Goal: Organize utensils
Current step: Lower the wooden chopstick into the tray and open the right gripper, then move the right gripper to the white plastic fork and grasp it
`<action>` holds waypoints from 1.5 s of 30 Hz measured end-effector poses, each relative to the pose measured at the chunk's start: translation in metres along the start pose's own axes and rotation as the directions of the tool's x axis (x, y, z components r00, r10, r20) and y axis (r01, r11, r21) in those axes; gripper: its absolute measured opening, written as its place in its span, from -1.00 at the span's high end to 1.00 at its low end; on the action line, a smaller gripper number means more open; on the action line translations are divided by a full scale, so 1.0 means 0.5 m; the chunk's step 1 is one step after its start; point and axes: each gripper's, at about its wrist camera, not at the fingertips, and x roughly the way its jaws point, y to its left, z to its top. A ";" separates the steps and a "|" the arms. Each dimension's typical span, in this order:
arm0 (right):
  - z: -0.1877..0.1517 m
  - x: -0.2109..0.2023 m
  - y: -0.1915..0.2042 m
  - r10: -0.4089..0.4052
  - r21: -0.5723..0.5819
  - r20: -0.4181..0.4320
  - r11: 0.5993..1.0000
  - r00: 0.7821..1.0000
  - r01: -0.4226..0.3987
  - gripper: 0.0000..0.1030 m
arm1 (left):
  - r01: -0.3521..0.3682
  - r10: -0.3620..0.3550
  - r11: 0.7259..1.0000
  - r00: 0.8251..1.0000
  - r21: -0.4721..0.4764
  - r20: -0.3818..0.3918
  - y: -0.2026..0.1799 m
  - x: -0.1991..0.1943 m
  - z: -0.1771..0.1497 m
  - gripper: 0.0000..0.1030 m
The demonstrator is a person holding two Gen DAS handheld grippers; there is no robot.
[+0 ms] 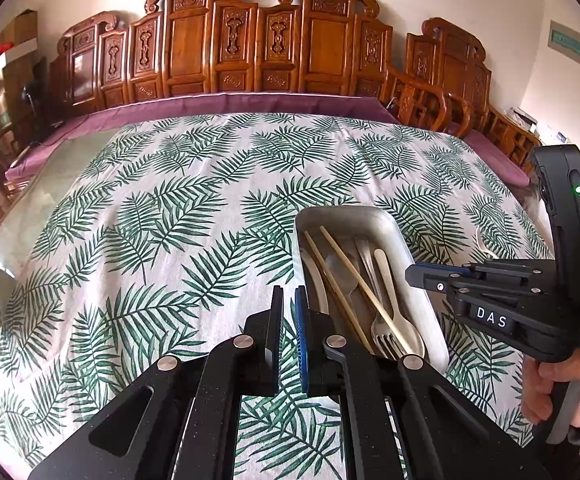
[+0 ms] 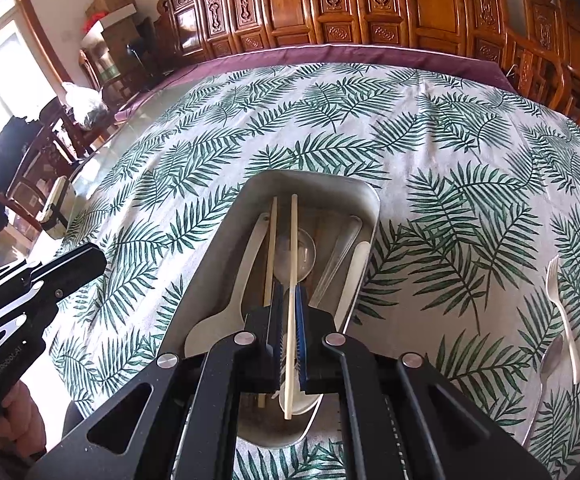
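Most utensils already in metal tray; right gripper pinching chopstick over it; left gripper pressed together, empty; plastic fork, spoon remain at frame right.

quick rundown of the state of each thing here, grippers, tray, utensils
left gripper: shut, empty, beside the tray
right gripper: shut on a chopstick over the tray
metal tray: flat on the tablecloth, holding utensils
second chopstick: lying in the tray
white fork: loose on the cloth, outside the tray

Black tongs w/ blue ribbed pads, silver pivot screws, white "DAS" label.
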 end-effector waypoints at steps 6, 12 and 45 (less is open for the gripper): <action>-0.020 -0.043 -0.017 -0.019 -0.020 0.030 1.000 0.999 0.019 0.87 | 0.003 -0.004 1.000 1.000 0.019 0.008 -0.017 -0.014 -0.001 0.91; -0.058 -0.095 -0.056 -0.051 -0.016 0.049 0.999 0.997 0.052 0.86 | 0.013 -0.013 0.999 1.000 0.039 0.007 -0.047 -0.019 0.001 0.91; -0.136 -0.129 -0.445 -0.241 0.011 -0.037 0.970 0.970 0.241 0.62 | 0.132 -0.122 0.979 0.990 0.156 -0.076 -0.293 0.059 -0.008 0.38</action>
